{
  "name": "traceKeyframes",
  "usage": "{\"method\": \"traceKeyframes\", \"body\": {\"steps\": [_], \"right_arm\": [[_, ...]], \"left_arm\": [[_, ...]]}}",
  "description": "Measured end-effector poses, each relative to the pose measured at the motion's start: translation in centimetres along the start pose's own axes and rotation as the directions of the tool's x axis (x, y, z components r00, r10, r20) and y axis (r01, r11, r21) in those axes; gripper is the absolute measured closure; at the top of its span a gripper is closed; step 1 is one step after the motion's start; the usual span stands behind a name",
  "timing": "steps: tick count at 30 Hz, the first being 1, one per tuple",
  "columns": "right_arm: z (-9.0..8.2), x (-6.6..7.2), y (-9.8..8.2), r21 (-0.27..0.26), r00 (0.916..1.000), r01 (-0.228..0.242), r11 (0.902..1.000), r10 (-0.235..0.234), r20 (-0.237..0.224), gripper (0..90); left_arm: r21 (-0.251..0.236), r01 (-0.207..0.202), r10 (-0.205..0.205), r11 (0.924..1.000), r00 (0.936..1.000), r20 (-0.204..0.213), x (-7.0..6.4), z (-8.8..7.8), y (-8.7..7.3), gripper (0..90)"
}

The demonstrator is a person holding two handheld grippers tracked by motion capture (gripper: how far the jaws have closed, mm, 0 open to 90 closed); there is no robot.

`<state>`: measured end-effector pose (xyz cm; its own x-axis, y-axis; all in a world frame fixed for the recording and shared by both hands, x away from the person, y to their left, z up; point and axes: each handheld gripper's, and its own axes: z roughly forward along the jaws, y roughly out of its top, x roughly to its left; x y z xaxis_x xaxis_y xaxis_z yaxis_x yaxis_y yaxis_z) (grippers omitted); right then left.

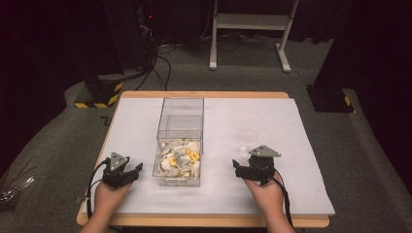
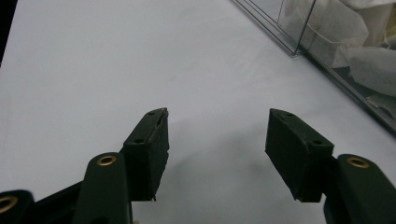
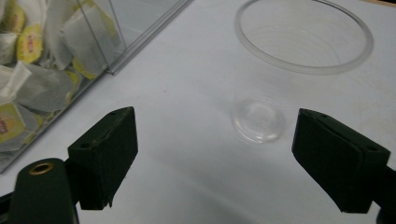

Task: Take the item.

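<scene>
A clear plastic box (image 1: 180, 128) stands on the white mat, slightly left of centre. Its near compartment holds several white and yellow tea bags (image 1: 180, 160); its far compartment looks empty. A clear plastic cup (image 1: 247, 138) stands upright to the box's right. My left gripper (image 1: 132, 170) rests left of the box, open with nothing between its jaws; the left gripper view has that gripper (image 2: 217, 126) over bare mat, the box corner (image 2: 299, 32) ahead on the right. My right gripper (image 1: 245, 162) is open just short of the cup. Seen along that gripper (image 3: 215, 130), the cup (image 3: 299, 69) stands ahead and tea bags (image 3: 37, 84) lie left.
The white mat (image 1: 291, 184) covers a wooden table (image 1: 204, 221). Beyond the table are a white frame's legs (image 1: 248, 29) and black stands with yellow-striped bases (image 1: 99, 94) on grey carpet. Some metal tools (image 1: 12, 187) lie on the floor at far left.
</scene>
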<state>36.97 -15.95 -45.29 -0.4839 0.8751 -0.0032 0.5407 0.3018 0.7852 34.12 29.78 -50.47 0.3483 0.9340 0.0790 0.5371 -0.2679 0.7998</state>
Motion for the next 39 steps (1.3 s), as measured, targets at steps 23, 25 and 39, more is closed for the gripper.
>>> {"method": "traceKeyframes", "body": {"steps": [23,25,39], "right_arm": [[0.2,4.4,2.8,-0.028,0.9910,0.057,0.9980,-0.060,-0.120,17.4],[0.3,4.8,2.9,-0.026,0.9878,0.062,0.9978,-0.065,-0.142,16.4],[-0.4,7.5,4.5,-0.070,0.9706,0.098,0.9928,-0.110,-0.214,20.9]], "left_arm": [[-0.009,0.005,-0.005,0.9999,0.9994,0.034,-0.2,-0.2,-0.2,39.4],[-0.017,0.003,-0.002,0.9999,0.9992,0.039,-0.1,-0.2,-0.2,39.2],[-0.007,-0.022,0.022,0.9997,0.9988,0.043,-0.2,-0.1,-0.1,38.9]]}}
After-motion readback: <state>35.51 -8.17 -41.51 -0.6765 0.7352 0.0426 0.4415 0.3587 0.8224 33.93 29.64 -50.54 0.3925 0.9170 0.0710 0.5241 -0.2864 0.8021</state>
